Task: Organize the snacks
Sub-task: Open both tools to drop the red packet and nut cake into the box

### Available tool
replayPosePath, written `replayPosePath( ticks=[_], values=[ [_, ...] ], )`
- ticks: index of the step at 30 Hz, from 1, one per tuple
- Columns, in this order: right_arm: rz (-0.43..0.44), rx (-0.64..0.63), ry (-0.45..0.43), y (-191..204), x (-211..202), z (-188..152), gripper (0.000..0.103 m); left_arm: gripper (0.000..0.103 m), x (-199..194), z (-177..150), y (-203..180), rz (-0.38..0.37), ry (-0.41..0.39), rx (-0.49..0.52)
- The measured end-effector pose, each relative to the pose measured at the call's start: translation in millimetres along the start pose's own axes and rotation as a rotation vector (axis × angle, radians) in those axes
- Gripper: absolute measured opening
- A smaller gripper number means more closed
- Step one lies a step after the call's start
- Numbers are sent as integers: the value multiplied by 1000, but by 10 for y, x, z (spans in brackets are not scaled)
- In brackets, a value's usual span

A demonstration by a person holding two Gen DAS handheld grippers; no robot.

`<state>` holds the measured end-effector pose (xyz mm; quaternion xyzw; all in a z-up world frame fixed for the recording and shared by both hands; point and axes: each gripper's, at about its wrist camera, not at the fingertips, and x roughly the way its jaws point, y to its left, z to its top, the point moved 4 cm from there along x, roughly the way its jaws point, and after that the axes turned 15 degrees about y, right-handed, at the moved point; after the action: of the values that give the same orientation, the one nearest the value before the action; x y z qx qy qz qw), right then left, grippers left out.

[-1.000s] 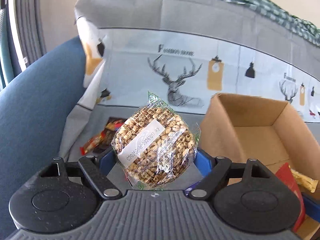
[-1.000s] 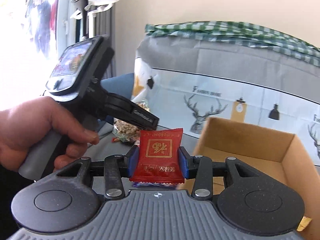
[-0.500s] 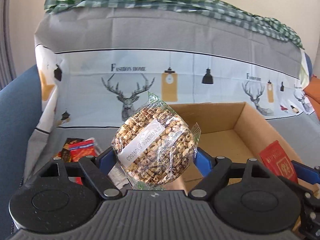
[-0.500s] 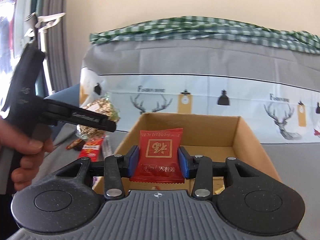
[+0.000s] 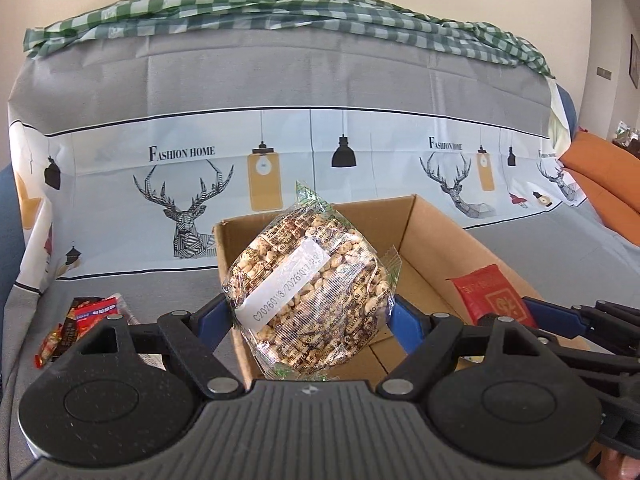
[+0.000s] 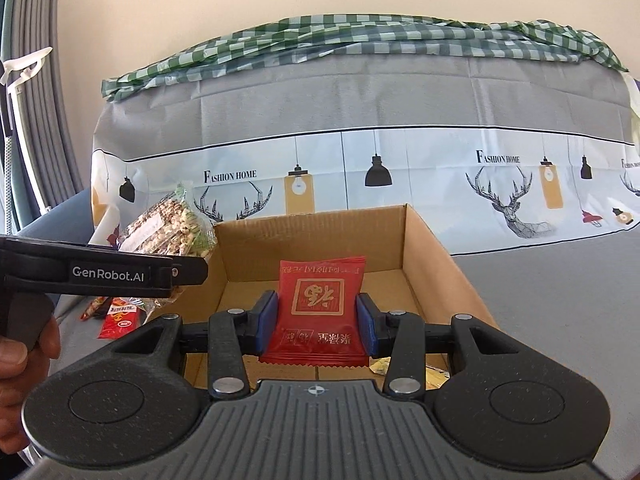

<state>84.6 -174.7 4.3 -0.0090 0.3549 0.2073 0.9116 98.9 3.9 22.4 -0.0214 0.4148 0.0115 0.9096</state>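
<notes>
At the left edge of the covered sofa seat, a small pile of loose snack packets (image 5: 86,316) is seen lying outside the cardboard box (image 5: 436,236). The left tool (image 5: 310,320) is clamped on a round clear-wrapped puffed-grain cake (image 5: 308,300), which is held upright in front of the box's near left corner, above the rim. Further right, the right tool (image 6: 316,326) is clamped on a red sachet (image 6: 318,312), which is held over the near wall of the box, facing its open interior. A few yellow-wrapped items (image 6: 434,378) are visible on the box floor at the near right corner.

The step in hand is judged to be the transfer: both snacks are carried and positioned at the box, but neither is released yet. For the next move, each tool should be advanced past the near wall and lowered into the box before the jaws are parted. The wide cake should be kept clear of the left wall, and the two tools kept apart.
</notes>
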Motion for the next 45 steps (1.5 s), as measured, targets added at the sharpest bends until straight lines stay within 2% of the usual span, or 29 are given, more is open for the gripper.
replayPosePath(
  ticks=[15,18,23,28,32,35,37,38,39,40,41,45],
  values=[
    [-20,9,13,8,46,7,45,87,23,21,-58,-42,5,-1],
    [-27,16,23,14,57,15,48,89,34,20,-58,-42,7,10],
    [-35,33,23,28,69,26,61,90,-7,22,-87,-42,-19,37],
    [-47,34,19,106,86,28,61,90,-58,-9,-20,-17,-35,49],
    [-55,45,14,217,90,25,61,87,-140,-38,217,-3,-39,13],
    [-53,51,5,346,82,23,61,79,-223,-65,535,11,-36,-56],
    [-47,55,-10,448,62,21,58,63,-292,-93,847,20,-29,-134],
    [-43,58,-21,502,48,23,49,57,-322,-108,1020,20,-20,-181],
    [-34,60,-28,552,37,25,43,46,-341,-136,1168,18,-10,-223],
    [-15,63,-31,600,30,24,30,35,-371,-171,1348,19,3,-272],
    [10,69,-35,656,23,29,23,31,-393,-211,1506,24,19,-314],
    [91,64,-36,919,29,13,20,29,-443,-380,1998,42,75,-444]
  ],
)
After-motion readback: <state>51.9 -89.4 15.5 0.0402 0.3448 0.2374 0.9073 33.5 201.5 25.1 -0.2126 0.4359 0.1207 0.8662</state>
